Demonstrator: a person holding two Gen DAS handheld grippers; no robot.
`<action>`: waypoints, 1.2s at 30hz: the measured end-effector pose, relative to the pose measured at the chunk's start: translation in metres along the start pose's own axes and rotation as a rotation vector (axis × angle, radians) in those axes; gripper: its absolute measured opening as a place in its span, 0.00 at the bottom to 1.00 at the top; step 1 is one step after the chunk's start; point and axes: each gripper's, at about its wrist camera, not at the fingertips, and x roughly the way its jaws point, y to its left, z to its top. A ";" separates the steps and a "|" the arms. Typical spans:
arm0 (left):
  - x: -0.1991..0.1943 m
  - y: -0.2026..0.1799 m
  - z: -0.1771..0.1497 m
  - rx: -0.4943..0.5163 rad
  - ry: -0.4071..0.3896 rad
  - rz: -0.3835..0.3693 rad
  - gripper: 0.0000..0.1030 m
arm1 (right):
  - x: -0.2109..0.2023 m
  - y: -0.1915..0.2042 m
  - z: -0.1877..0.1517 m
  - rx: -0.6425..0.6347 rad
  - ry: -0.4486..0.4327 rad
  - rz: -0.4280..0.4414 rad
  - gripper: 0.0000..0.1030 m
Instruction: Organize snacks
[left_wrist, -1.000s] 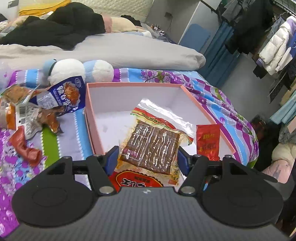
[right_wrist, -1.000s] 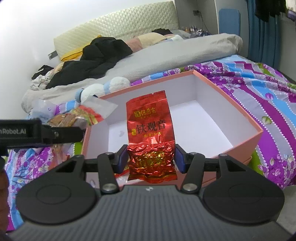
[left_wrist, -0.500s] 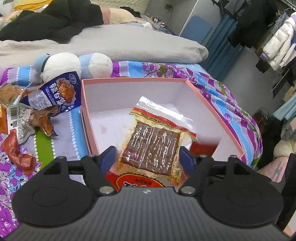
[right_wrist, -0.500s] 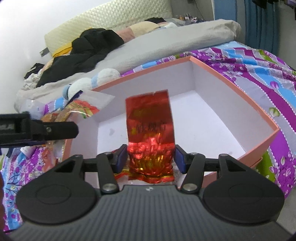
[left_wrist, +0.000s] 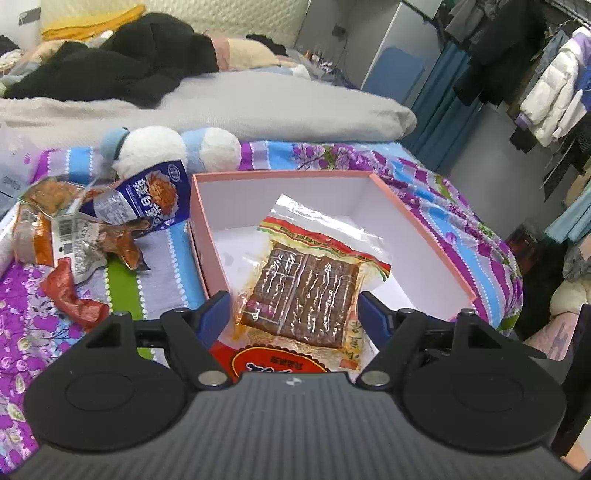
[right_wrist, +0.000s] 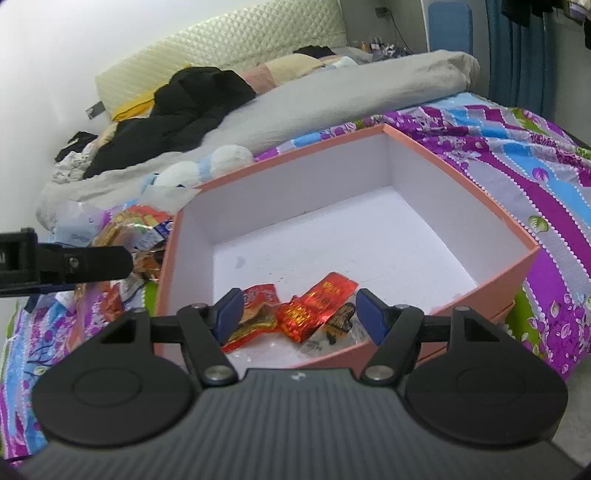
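A bed (left_wrist: 424, 192) with a purple, blue and green flowered cover is seen in both wrist views, and a grey duvet (left_wrist: 258, 107) is heaped beyond it. A pink box (right_wrist: 491, 225), open and white inside, is set on the cover. Just beyond the box's far left corner, a white and blue plush toy (left_wrist: 155, 151) is lying. A heap of snack packets (left_wrist: 85, 229) is spread just left of the box, topped by a blue packet (left_wrist: 147, 199).

The left gripper (left_wrist: 295, 314) is held over the box's near edge with its jaws spread; they have just been opening. A clear packet of brown dried tofu (left_wrist: 306, 291) is seen between them, its sides free of the blue pads.

The right gripper (right_wrist: 297, 314) is held over the near wall of the box, its jaws apart and just opened wider, nothing pinched. Below it, on the box floor, a red foil tea packet (right_wrist: 317, 302) is lying flat beside a red snack packet (right_wrist: 255, 314).
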 end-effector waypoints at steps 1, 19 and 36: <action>-0.007 -0.001 -0.002 0.001 -0.007 0.000 0.76 | -0.005 0.002 -0.001 -0.002 -0.006 0.005 0.67; -0.120 0.005 -0.049 -0.014 -0.129 0.026 0.76 | -0.080 0.049 -0.033 -0.071 -0.094 0.098 0.67; -0.177 0.030 -0.112 -0.065 -0.144 0.122 0.76 | -0.113 0.091 -0.070 -0.164 -0.094 0.209 0.67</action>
